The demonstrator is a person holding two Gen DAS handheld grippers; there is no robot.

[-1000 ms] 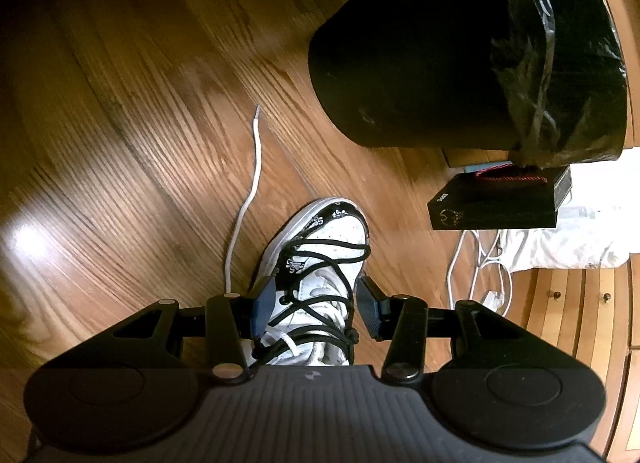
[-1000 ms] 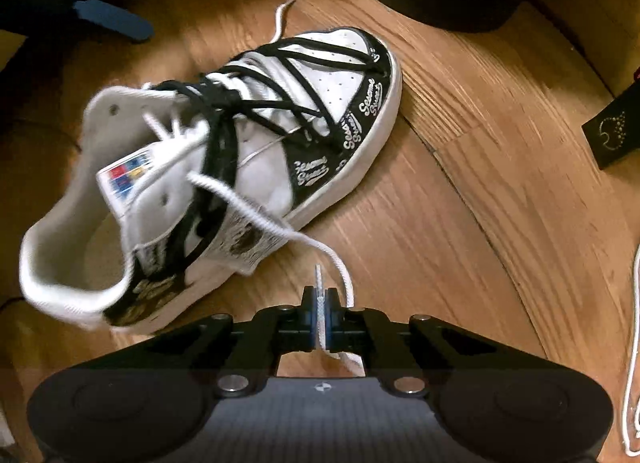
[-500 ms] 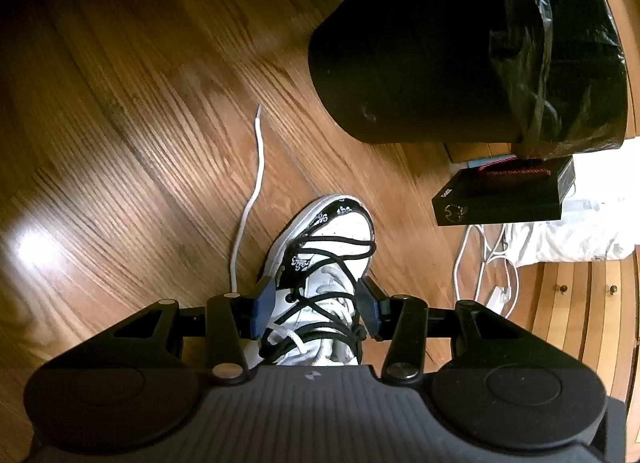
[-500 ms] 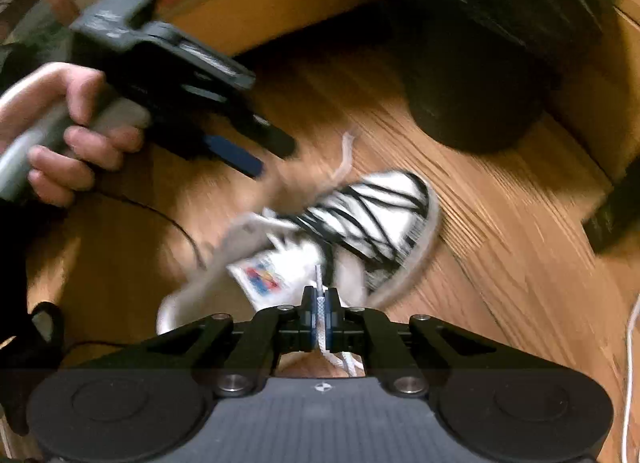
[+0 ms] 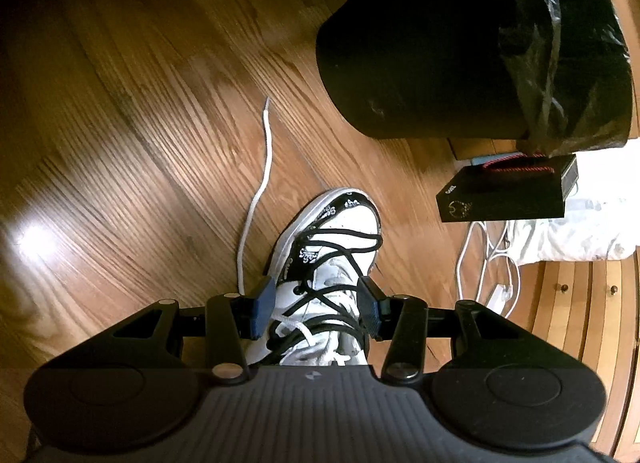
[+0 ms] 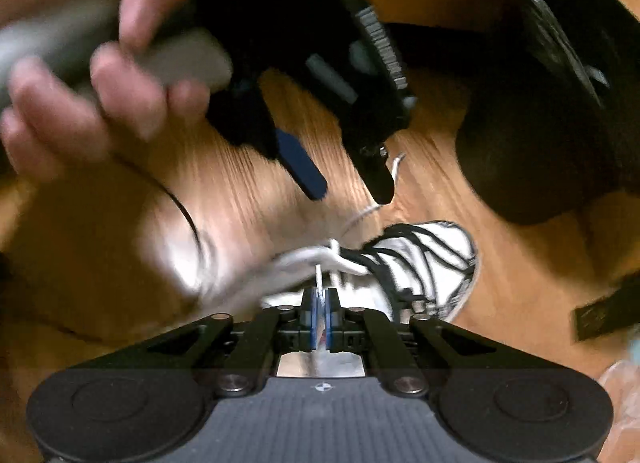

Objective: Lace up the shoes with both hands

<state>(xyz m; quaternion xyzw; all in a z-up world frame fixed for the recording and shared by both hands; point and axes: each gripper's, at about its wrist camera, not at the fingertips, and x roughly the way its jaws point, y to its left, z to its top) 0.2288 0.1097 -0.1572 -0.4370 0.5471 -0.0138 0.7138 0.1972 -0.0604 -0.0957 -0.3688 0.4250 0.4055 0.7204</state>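
While the right gripper point(image 6: 319, 305) sits low in the middle of its own blurred view, its two blue pads are pressed narrowly together on a white shoelace point(image 6: 319, 277), which rises straight up out of the pinch toward the sneaker point(image 6: 436, 263) just above and to the right of it. That shoe is white with black trim and black lacing crossed over its front, and it lies on the wooden floor point(image 6: 248, 191) in the lower centre of the frame, its toe toward the right. Higher in the same view, the left gripper point(image 6: 350, 193) hangs above the shoe with its fingers apart and nothing between them; the person's left hand point(image 6: 100, 63) wraps its grey handle in the upper left. A black waste bin point(image 6: 560, 135) fills the upper right. Seen from the left wrist, the left gripper point(image 5: 316, 313) has its fingers moderately wide, and the sneaker point(image 5: 332, 255) shows between them in the lower centre, toe pointing up the frame; whether the pads touch its sides cannot be told. A loose end of white shoelace point(image 5: 262, 167) trails over the floor point(image 5: 120, 143) from beside the left finger toward the upper middle. The waste bin point(image 5: 440, 43) with its black liner stands at upper right, and below it, at the right edge, a small black box point(image 5: 504, 199) lies beside white cables point(image 5: 480, 259).
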